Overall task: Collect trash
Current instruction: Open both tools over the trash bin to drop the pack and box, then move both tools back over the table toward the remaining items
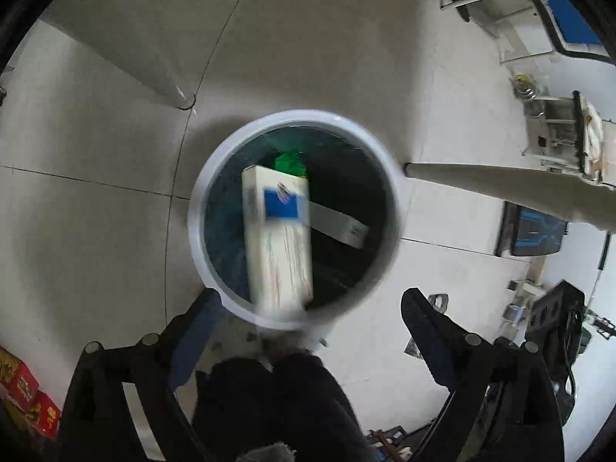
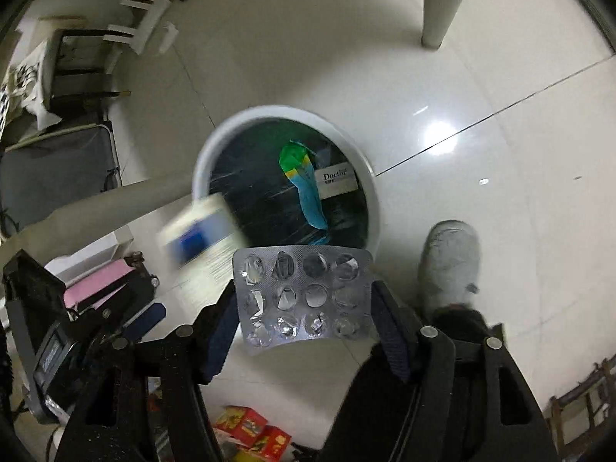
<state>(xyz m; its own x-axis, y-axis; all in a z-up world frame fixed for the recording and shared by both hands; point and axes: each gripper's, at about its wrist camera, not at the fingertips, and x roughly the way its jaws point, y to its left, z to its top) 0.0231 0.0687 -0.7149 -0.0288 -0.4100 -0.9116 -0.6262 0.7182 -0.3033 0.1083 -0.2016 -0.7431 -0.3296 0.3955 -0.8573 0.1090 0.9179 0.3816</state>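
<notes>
Left gripper (image 1: 312, 308) stood wide, empty; white-and-blue box (image 1: 279, 238) loose ahead of its fingers, over the bin (image 1: 200, 200). Right gripper (image 2: 304, 308) held the blister pack (image 2: 304, 296) between its fingers, bin (image 2: 208, 154) beyond. Glossy pale floor tiles (image 2: 462, 96); table leg (image 2: 437, 4) far ahead.

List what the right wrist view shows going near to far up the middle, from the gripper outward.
Silver empty blister pack between the right gripper fingers → round white trash bin rim → green-and-blue crumpled wrapper inside → grey table leg on the tiled floor.
</notes>
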